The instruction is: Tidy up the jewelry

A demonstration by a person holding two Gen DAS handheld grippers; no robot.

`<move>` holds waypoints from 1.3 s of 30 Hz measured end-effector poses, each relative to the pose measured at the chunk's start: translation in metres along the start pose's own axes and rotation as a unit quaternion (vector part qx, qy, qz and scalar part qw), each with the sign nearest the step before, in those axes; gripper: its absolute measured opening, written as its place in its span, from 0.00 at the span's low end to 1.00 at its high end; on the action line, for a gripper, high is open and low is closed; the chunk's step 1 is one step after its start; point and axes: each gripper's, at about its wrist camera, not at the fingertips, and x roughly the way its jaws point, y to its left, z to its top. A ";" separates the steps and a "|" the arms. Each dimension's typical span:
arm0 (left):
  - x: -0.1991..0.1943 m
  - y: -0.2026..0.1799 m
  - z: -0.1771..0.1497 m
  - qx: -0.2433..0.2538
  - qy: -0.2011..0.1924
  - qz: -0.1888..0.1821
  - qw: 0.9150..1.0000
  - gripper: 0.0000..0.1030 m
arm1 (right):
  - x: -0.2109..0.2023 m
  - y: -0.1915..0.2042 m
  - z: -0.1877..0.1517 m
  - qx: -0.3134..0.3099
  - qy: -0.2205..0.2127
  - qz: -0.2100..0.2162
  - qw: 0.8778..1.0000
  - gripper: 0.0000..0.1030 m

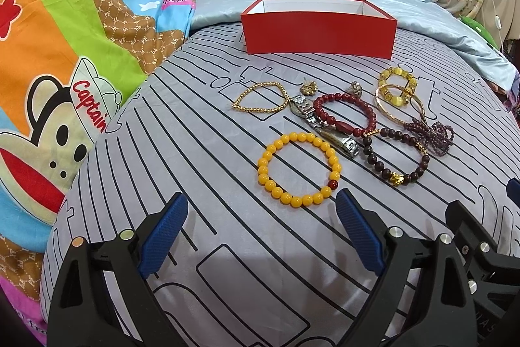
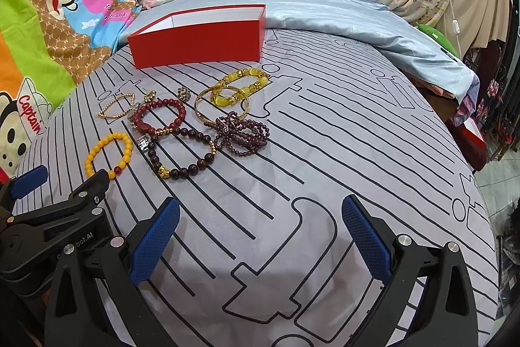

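On the striped bedsheet (image 1: 201,152), jumbled bracelets, yellow bead bracelet (image 1: 298,170) nearest, red box (image 1: 320,33) behind, left gripper (image 1: 261,233) and right gripper (image 2: 260,236) both spread wide, holding nothing.

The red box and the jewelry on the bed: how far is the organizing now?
Nothing looks done: the visible inside of the red box shows no jewelry. Nothing is in hand: the left gripper and right gripper both have open, empty jaws. All is left: the yellow bead bracelet, gold bead chain, watch, red bead bracelet, dark bead bracelet, purple strand and gold bangle lie on the sheet.
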 end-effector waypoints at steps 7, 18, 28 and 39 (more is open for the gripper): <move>0.001 0.000 0.000 0.000 0.001 0.000 1.000 0.85 | 0.000 0.000 0.000 0.000 0.001 -0.001 1.000 0.93; -0.001 0.002 0.000 0.000 -0.003 0.002 1.000 0.85 | 0.002 0.000 -0.001 -0.001 0.000 0.000 1.000 0.93; -0.002 0.003 0.001 0.001 -0.005 0.001 1.000 0.84 | 0.000 0.001 -0.001 -0.002 -0.003 0.000 1.000 0.93; -0.002 0.001 0.001 0.001 -0.005 0.002 1.000 0.84 | 0.000 0.001 -0.001 -0.002 -0.002 0.000 1.000 0.93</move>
